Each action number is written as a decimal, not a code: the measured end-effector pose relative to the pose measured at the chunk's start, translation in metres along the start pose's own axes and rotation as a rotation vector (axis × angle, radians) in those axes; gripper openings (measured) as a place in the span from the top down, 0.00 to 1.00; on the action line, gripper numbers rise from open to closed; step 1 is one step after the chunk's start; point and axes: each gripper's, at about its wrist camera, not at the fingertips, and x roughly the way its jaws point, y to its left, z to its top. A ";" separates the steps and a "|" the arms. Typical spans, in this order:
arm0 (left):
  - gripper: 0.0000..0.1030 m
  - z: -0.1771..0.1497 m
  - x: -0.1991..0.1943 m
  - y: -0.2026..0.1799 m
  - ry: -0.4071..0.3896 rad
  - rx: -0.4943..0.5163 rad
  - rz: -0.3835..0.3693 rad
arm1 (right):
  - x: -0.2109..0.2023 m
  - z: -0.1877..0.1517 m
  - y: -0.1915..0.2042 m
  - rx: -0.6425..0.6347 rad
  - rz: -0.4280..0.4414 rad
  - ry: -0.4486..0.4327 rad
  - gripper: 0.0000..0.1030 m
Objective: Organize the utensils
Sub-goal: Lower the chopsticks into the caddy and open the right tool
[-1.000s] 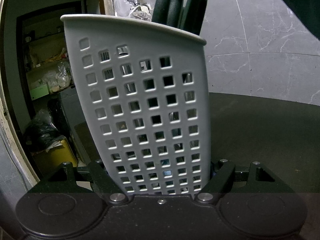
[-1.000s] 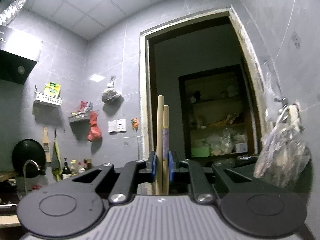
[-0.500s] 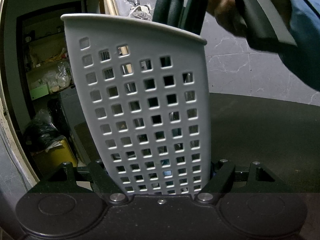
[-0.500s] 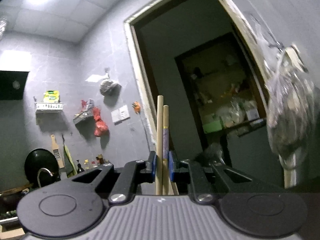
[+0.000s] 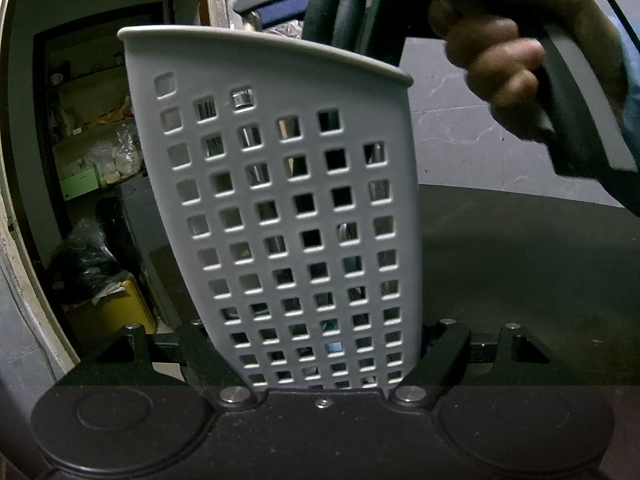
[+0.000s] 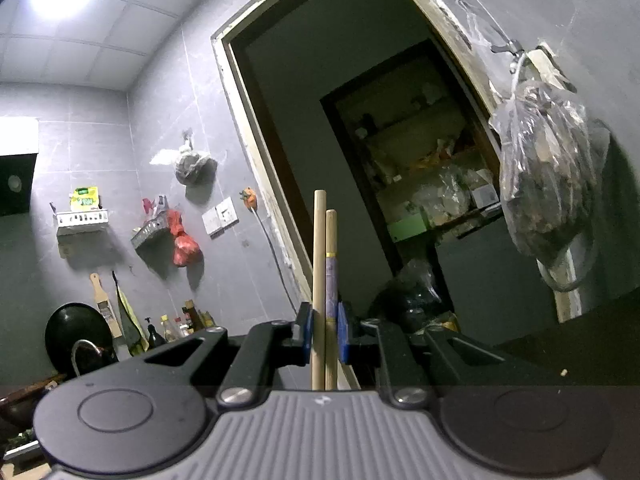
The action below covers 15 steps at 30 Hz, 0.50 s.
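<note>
My left gripper (image 5: 324, 354) is shut on the base of a grey perforated utensil holder (image 5: 288, 208) that stands upright on the dark counter (image 5: 520, 264). Two dark green handles (image 5: 356, 8) stick out of its top. My right gripper (image 6: 324, 332) is shut on a pair of wooden chopsticks (image 6: 325, 280) that point straight up between its blue pads (image 6: 306, 330). In the left wrist view the right gripper's blue pads (image 5: 280, 8) and the hand holding it (image 5: 504, 64) hang just above the holder's rim.
A doorway (image 6: 380, 160) opens onto a cluttered storage room. A plastic bag (image 6: 548, 176) hangs on the right wall. Racks, a red bag (image 6: 184, 248), a pan (image 6: 76, 332) and bottles line the far left wall.
The right gripper with the chopsticks has come in over the top of the holder and tilted. The left gripper and the holder have stayed still.
</note>
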 end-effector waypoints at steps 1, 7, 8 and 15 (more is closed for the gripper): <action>0.23 0.000 0.000 0.000 0.000 0.000 0.000 | -0.001 -0.002 0.001 -0.001 -0.002 0.008 0.86; 0.23 0.000 0.000 0.000 0.000 0.000 0.000 | -0.014 -0.011 0.002 -0.032 -0.010 0.046 0.86; 0.23 0.000 0.000 0.000 0.000 0.000 0.000 | -0.016 -0.012 0.003 -0.042 -0.009 0.056 0.85; 0.23 0.000 0.001 -0.001 0.003 0.001 0.001 | -0.026 -0.017 0.013 -0.098 0.013 0.133 0.70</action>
